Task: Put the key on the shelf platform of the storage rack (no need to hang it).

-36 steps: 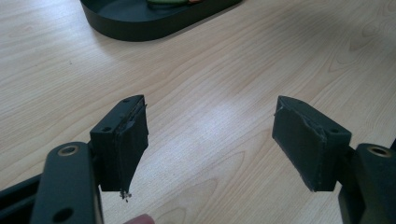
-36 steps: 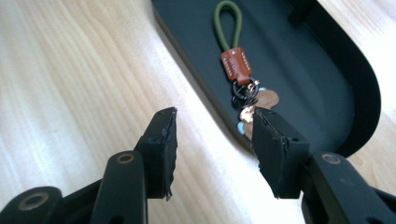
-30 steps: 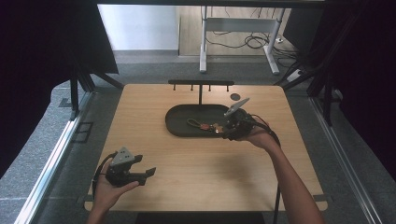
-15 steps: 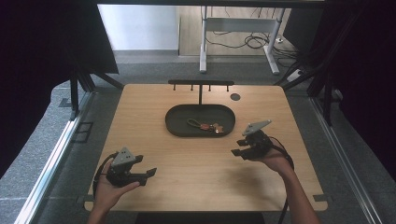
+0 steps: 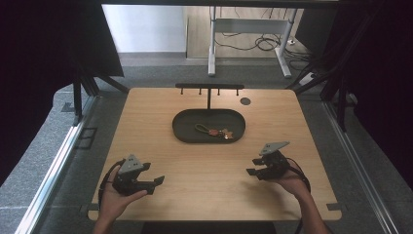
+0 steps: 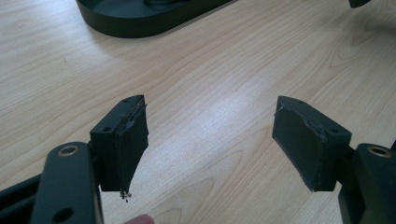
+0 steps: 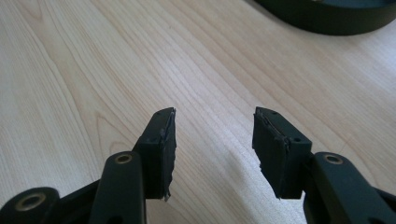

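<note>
Near the lower right of the high view, the right gripper [image 5: 254, 171] is held low over the wooden surface [image 5: 204, 165] by the person's right hand [image 5: 287, 178], its jaws spread with nothing between them; in the right gripper view only bare wood grain is seen between the two black pads [image 7: 161, 149]. At the lower left of the high view, the left gripper [image 5: 155, 183] is cradled in the left hand [image 5: 114, 197], its jaws set wide apart and likewise empty, as is confirmed in the left gripper view, where bare wood lies between the pads [image 6: 122, 144]. At the centre of the high view, well apart from both grippers, a dark oval tray [image 5: 185, 130] is seen on the surface, and a keychain [image 5: 214, 130] with a green loop and small reddish and tan pieces lies inside it, right of its middle. Behind the tray, a black rack [image 5: 209, 87] with small hooks stands upright. A small dark disc [image 5: 245, 101] lies on the surface to the right of the rack.
</note>
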Demonstrator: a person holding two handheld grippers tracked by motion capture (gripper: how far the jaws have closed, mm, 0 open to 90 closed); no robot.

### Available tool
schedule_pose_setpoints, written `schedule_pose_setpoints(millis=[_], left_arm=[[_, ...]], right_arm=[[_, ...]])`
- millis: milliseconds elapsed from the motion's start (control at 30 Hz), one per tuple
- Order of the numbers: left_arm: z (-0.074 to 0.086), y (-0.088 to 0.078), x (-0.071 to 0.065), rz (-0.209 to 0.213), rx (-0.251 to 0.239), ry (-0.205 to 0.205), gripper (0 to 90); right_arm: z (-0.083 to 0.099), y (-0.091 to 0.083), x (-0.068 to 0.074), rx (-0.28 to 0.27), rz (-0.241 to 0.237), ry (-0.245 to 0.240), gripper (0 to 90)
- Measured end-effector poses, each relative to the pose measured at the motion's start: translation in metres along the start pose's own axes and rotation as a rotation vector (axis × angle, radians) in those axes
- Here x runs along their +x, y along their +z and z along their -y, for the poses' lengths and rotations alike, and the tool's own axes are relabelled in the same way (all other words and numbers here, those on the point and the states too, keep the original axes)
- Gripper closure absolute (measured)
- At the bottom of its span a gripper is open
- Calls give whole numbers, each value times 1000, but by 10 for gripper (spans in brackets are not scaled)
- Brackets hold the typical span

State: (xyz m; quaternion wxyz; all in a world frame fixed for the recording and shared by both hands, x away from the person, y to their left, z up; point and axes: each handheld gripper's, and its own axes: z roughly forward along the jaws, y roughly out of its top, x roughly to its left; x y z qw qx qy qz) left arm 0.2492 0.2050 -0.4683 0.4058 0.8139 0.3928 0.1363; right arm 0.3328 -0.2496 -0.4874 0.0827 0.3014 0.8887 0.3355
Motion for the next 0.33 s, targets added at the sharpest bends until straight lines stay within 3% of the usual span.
schedule_pose_setpoints(millis=[200,333], left_arm=[[0,1,0,-4,3,0,270],[0,-1,1,-7,-2,6,269]], right_arm=[[3,-1,3,-20,7,9,439],[13,4,2,1,49,41,370]])
